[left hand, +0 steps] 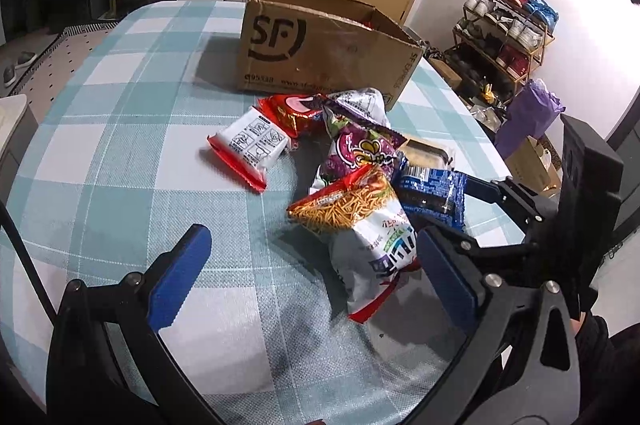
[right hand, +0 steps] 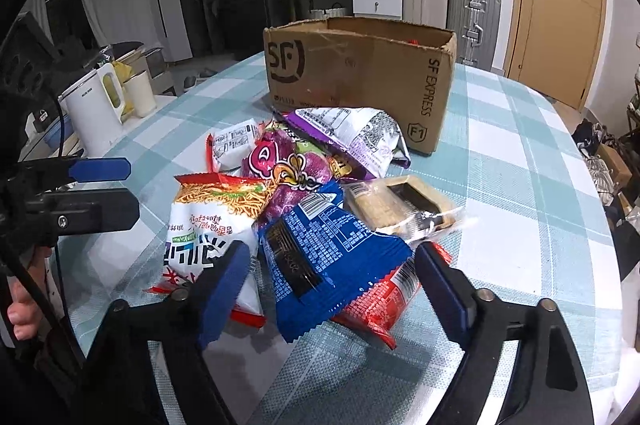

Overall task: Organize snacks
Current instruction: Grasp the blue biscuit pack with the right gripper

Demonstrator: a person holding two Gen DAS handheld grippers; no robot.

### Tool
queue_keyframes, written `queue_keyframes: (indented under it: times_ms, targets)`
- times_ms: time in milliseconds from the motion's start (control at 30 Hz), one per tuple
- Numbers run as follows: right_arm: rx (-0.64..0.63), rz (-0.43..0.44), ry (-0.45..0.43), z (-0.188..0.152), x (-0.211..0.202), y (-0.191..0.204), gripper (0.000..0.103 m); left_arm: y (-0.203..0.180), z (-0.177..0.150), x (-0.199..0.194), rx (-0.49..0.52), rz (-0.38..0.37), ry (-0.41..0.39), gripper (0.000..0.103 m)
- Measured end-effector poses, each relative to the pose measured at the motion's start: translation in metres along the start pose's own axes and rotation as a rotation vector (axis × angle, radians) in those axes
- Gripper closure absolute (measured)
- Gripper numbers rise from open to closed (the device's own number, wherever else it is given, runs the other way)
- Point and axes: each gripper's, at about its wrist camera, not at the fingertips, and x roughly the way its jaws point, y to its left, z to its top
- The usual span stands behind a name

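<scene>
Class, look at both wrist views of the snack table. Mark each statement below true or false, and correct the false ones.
1. The cardboard box stands behind the pile of snacks. True.
2. The blue packet lies between the open fingers of the right gripper. True.
3. The left gripper is clamped on the white noodle-snack bag. False: its jaws are open, and the bag only lies near its right finger.
4. The table has a plain red cloth. False: the cloth is a light blue and white check.
5. A white kettle stands left of the table in the right wrist view. True.
</scene>
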Motion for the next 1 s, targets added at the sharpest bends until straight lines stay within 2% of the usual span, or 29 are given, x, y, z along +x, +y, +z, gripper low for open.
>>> queue_keyframes:
  times_ms: [200, 367, 633, 1000]
  targets:
    - [-0.007, -0.002, 0.009, -0.001, 0.003, 0.001, 0.034, 0.0, -0.002, 0.005, 0.0, -0.003, 0.015, 0.001]
    - [-0.025, 0.015, -0.001, -0.002, 0.002, 0.005, 0.057, 0.002, -0.002, 0.008, -0.009, -0.003, 0.026, 0.001]
    - [-0.014, 0.048, -0.03, -0.004, -0.006, 0.007, 0.059, 0.005, -0.004, 0.009, -0.016, 0.003, 0.037, 0.001]
    - [0.055, 0.068, -0.093, -0.002, -0.03, -0.005, 0.059, -0.001, -0.008, 0.025, -0.029, -0.012, 0.098, 0.001]
